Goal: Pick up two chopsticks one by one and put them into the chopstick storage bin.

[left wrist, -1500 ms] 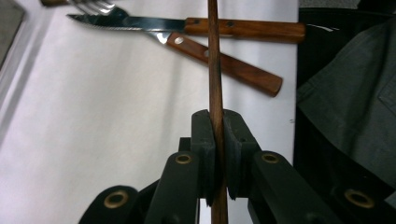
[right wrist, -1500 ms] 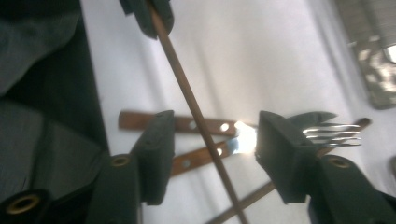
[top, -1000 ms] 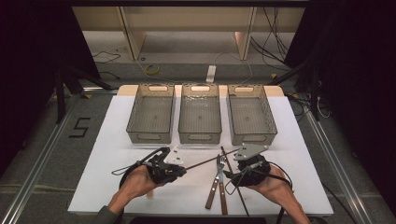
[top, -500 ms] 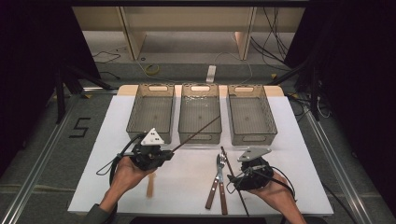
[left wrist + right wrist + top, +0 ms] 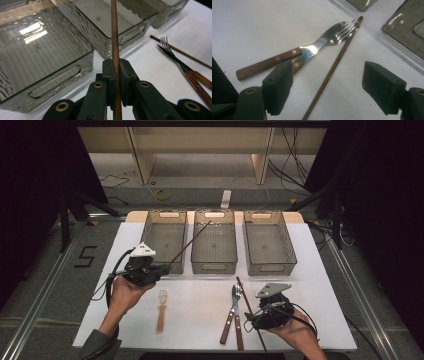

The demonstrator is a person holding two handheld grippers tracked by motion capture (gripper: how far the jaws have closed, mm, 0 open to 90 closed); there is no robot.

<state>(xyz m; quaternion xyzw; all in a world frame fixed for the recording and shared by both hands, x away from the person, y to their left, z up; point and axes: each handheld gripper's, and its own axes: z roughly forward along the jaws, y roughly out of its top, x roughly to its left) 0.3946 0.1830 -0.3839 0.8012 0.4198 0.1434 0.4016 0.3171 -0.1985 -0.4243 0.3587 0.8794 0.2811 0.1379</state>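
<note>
Left gripper [image 5: 162, 268]: jaws clamped flat on one wooden chopstick [image 5: 189, 245], gripped near its lower end so the long free part slants up and away over the trays. In the left gripper view the stick [image 5: 115, 37] runs straight up between the pads, which press on it from both sides. The tip sits above the gap between the left tray [image 5: 165, 239] and the middle tray [image 5: 214, 240]; I cannot tell which one it is meant for. Holding near the end likely gives reach into a tray without bringing the hand over the rim.

Right gripper [image 5: 252, 321]: jaws have just been opening and stand wide, holding nothing. In the right gripper view the second chopstick [image 5: 332, 70] lies on the white table [image 5: 249, 30] between the spread jaws, untouched (probably the next pick). Just beside it the knife [image 5: 287, 56] and fork [image 5: 342, 31] lie crossed, blade and tines near the chopstick's far tip.

A small wooden-handled utensil [image 5: 161, 310] lies apart, near the left hand. The right tray [image 5: 267, 240] looks empty.
</note>
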